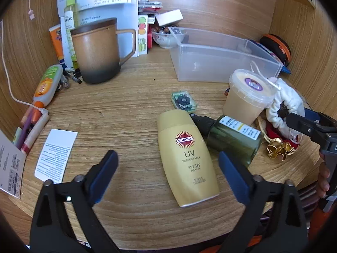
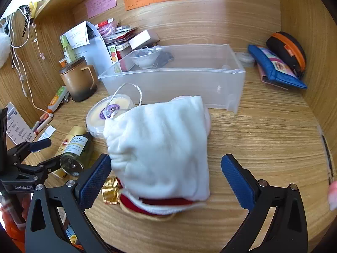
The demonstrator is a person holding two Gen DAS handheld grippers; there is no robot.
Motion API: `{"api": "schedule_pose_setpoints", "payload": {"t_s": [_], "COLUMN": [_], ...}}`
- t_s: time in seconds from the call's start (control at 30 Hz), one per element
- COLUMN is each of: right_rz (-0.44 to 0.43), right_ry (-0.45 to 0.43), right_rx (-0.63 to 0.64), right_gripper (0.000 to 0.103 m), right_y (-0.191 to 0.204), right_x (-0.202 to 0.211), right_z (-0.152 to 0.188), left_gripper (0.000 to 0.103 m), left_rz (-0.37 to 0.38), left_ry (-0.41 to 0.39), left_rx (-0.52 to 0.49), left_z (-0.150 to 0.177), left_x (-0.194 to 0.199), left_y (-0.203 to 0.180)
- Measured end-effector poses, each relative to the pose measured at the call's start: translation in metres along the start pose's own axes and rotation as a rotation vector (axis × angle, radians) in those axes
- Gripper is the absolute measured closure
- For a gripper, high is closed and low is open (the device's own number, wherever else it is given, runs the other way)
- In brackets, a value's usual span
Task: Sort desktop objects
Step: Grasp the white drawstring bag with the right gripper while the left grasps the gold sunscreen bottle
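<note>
L tool [image 1: 167, 164] wide apart over the yellow sunscreen bottle [image 1: 186, 158] lying on bench [image 1: 118, 109]. R tool [image 2: 166, 175] also apart, straddling white pouch [image 2: 160, 145], near clear bin [image 2: 174, 80].

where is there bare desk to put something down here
Bare wood lies between the brown mug, the paper slip and the Suncut bottle. More lies right of the white pouch, before the clear bin. Crowded: around the lidded tub and green bottle, and the left wall.
</note>
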State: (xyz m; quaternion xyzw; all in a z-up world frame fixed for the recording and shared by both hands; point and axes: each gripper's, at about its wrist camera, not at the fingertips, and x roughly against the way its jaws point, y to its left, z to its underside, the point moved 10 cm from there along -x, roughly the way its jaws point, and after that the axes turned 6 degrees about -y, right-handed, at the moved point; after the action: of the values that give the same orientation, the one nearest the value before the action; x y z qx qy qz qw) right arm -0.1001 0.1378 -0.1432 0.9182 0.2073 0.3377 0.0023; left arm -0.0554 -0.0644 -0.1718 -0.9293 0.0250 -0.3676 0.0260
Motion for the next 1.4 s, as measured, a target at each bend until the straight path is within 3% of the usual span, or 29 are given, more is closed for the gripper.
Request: {"api": "schedule_pose_setpoints", "payload": {"t_s": [0.23, 0.47, 0.8, 1.0, 1.4], "right_rz": [-0.027, -0.034, -0.053, -0.043, -0.028], "right_ry": [0.032, 0.035, 0.023, -0.006, -0.098], "right_rx": [-0.002, -0.014, -0.04, -0.036, -0.048], "right_gripper": [0.006, 0.016, 0.052, 0.061, 0.063], "right_y": [0.006, 0.006, 0.001, -0.001, -0.01], "right_x": [-0.018, -0.023, -0.024, -0.02, 0.013], "right_z": [0.001, 0.004, 0.006, 0.005, -0.009], "left_gripper": [0.016, 0.018, 0.049, 0.054, 0.055], "left_rz": [0.012, -0.034, -0.013, 0.001, 0.004], "left_ry": [0.035, 0.035, 0.022, 0.022, -0.013], "left_rx": [0.002, -0.047, -0.069, -0.038, -0.01], "left_z": [0.002, -0.001, -0.011, -0.014, -0.02], "left_x": [-0.013, -0.021, -0.022, -0.02, -0.002], "left_y": [-0.001, -0.005, -0.016, -0.016, -0.011]}}
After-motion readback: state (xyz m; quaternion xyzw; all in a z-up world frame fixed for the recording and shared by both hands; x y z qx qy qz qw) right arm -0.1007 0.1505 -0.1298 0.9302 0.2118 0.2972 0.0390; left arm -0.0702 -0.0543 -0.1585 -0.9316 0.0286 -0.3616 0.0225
